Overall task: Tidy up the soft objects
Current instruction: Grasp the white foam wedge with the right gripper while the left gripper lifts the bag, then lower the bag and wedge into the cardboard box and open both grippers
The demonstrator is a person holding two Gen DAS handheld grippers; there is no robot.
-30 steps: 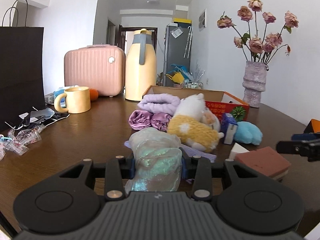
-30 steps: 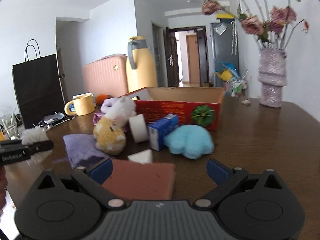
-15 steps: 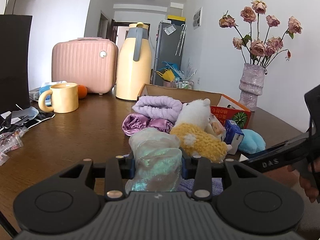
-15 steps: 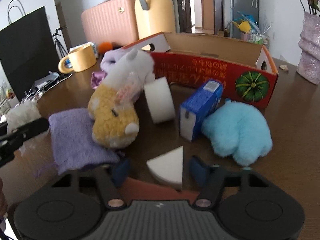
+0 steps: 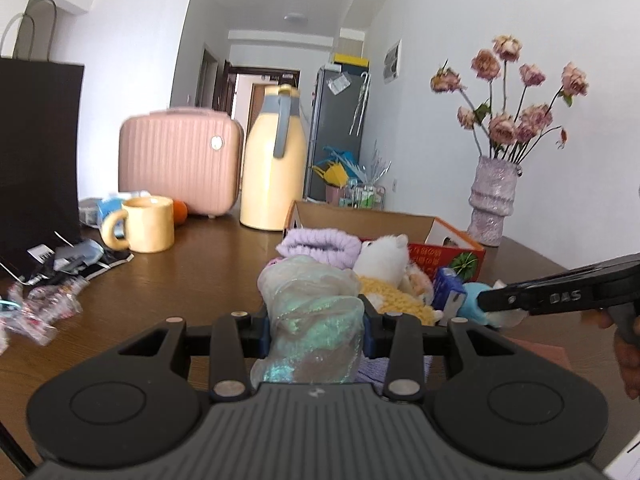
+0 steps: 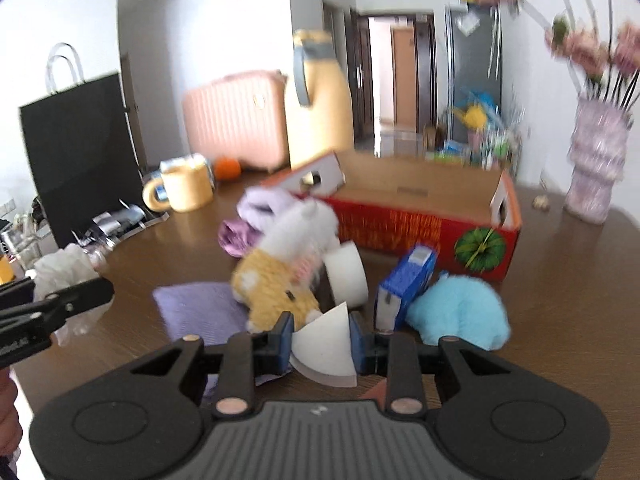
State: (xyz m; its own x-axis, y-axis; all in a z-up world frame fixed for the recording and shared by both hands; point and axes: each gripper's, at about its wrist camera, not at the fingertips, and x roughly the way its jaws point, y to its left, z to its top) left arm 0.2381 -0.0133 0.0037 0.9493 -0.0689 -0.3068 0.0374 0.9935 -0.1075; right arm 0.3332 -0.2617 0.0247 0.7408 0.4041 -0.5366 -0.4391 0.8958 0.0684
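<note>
My left gripper (image 5: 314,320) is shut on an iridescent sheer bundle (image 5: 308,280), held above the wooden table. In the right wrist view my right gripper (image 6: 322,334) has a white foam wedge (image 6: 326,348) pinched between its pads, with the jaws still closing on it. Ahead of it lie a yellow-and-white plush (image 6: 288,276), a blue plush (image 6: 460,312), a purple cloth (image 6: 196,312), a lilac towel (image 6: 260,204) and a purple satin scrunchie (image 6: 234,238). An open cardboard box (image 6: 400,220) stands behind them. A brick-red sponge (image 5: 536,354) lies under the right gripper.
A white foam roll (image 6: 348,276) and a blue carton (image 6: 404,288) lie among the soft things. A yellow mug (image 5: 148,224), yellow thermos (image 5: 274,168), pink case (image 5: 180,164) and black bag (image 5: 36,160) stand at the left, with loose packets (image 5: 36,304). A flower vase (image 5: 492,200) stands right.
My right gripper left the brick-red sponge, moved forward over the white wedge, narrowed onto it and rose. My left gripper rose a little with the bundle still in it.
</note>
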